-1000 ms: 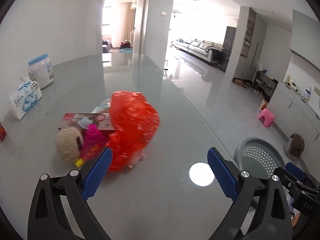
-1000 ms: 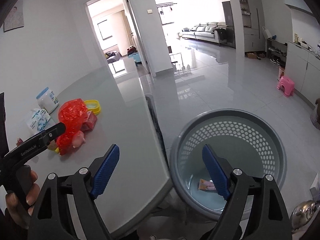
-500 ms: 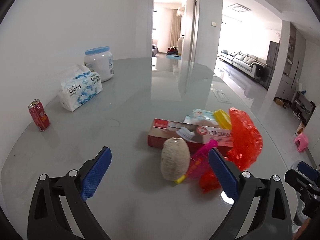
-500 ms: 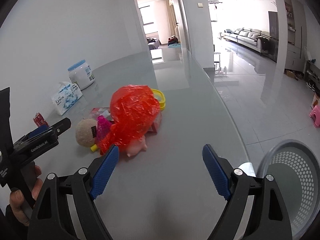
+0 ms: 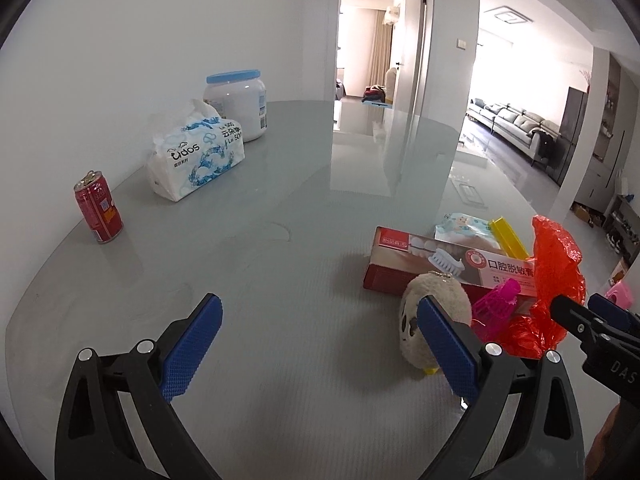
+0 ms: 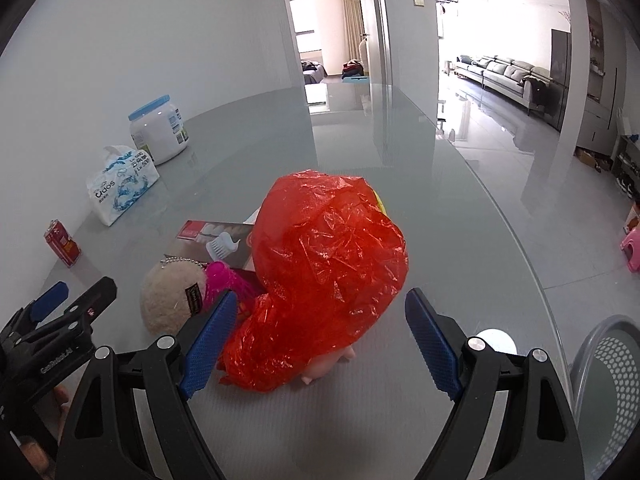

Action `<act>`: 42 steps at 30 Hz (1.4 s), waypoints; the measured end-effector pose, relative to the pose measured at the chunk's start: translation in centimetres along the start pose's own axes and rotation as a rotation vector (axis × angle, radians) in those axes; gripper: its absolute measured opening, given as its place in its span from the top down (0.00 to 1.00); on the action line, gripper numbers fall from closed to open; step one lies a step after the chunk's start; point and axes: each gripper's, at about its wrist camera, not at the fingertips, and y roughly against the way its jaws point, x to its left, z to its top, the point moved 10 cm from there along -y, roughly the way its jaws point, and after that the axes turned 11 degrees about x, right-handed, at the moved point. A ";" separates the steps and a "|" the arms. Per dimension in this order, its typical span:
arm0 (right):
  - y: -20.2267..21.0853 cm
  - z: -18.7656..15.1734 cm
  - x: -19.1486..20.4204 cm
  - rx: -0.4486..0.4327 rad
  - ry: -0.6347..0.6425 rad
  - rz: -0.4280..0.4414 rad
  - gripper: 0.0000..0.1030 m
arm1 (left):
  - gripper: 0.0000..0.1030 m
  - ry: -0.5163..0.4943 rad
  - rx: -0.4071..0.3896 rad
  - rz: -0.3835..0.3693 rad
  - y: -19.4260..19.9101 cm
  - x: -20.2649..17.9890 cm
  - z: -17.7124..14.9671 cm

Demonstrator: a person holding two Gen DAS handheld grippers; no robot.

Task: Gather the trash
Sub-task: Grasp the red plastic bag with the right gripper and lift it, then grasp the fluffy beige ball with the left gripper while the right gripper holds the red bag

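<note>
Both grippers gape wide, nothing held. Left gripper (image 5: 318, 342) hovers low over the grey surface (image 5: 280, 208); I see bare surface between its blue pads. Just beyond its right pad sits a beige plush toy (image 5: 434, 326), touching a pink plastic piece (image 5: 496, 310). Behind those lies a red toothpaste box (image 5: 448, 266), flat. Far ahead-left of this gripper: a red can (image 5: 98, 212) upright, a tissue pack (image 5: 196, 152), and a white jar with a blue lid (image 5: 238, 106) just behind the pack, near the wall.

Right gripper (image 6: 316, 344) faces the crumpled red plastic bag (image 6: 328, 276), which sits directly ahead between its pads, not touched as far as I can tell. A pink toy (image 6: 324, 368) pokes out under the bag's near edge. Off to the lower right of this gripper, below the surface edge, I see the rim of a grey perforated basket (image 6: 612, 364).
</note>
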 end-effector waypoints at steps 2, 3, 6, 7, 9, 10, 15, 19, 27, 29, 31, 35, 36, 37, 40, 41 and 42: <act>-0.6 0.3 0.2 0.001 0.003 -0.012 0.21 | 0.07 0.010 0.002 -0.009 0.1 0.2 0.1; -0.8 0.5 0.3 -0.001 0.002 -0.013 0.21 | 0.07 0.013 0.002 -0.012 0.1 0.3 0.1; -1.2 1.0 0.8 -0.010 0.008 -0.023 0.21 | 0.07 0.016 0.004 -0.019 0.2 0.3 0.0; -1.3 1.1 1.0 -0.012 0.015 -0.028 0.21 | 0.07 0.018 0.004 -0.022 0.2 0.3 0.0; -1.3 1.3 1.2 -0.021 0.031 -0.045 0.23 | 0.07 0.019 0.003 -0.025 0.3 0.3 0.0; -1.3 1.3 1.4 -0.026 0.044 -0.059 0.31 | 0.07 0.018 0.002 -0.026 0.4 0.2 0.0; -2.0 0.6 1.7 0.007 0.083 -0.062 0.67 | 0.07 0.013 0.002 -0.025 0.3 0.1 -0.1; -0.8 0.4 1.4 -0.014 0.062 -0.008 0.78 | 0.07 0.013 0.008 -0.039 0.3 -0.1 -0.2; 3.8 -0.2 -0.5 -0.079 0.015 0.111 0.78 | 0.07 -0.013 0.025 -0.063 0.2 -1.6 -0.9; 4.9 -0.7 -1.0 -0.096 0.011 0.126 0.78 | 0.07 -0.022 0.036 -0.076 0.1 -2.2 -1.2; 5.7 -1.6 -2.1 -0.099 0.003 0.132 0.78 | 0.07 -0.031 0.045 -0.084 0.1 -2.7 -1.4; 6.8 -3.0 -3.9 -0.096 -0.028 0.143 0.78 | 0.07 -0.047 0.061 -0.095 0.0 -3.9 -1.9; 7.1 -3.3 -4.3 -0.098 -0.038 0.154 0.78 | 0.07 -0.051 0.064 -0.097 0.0 -4.2 -2.0; 7.2 -3.4 -4.6 -0.098 -0.044 0.155 0.78 | 0.07 -0.056 0.067 -0.097 -0.1 -4.5 -2.1; 7.8 -3.9 -5.6 -0.101 -0.058 0.151 0.78 | 0.07 -0.064 0.075 -0.095 -0.3 -5.2 -2.3; 7.9 -4.0 -5.8 -0.103 -0.062 0.151 0.78 | 0.07 -0.065 0.077 -0.095 -0.4 -5.3 -2.3; 8.0 -4.1 -5.9 -0.105 -0.064 0.150 0.78 | 0.07 -0.066 0.080 -0.093 -0.5 -5.5 -2.3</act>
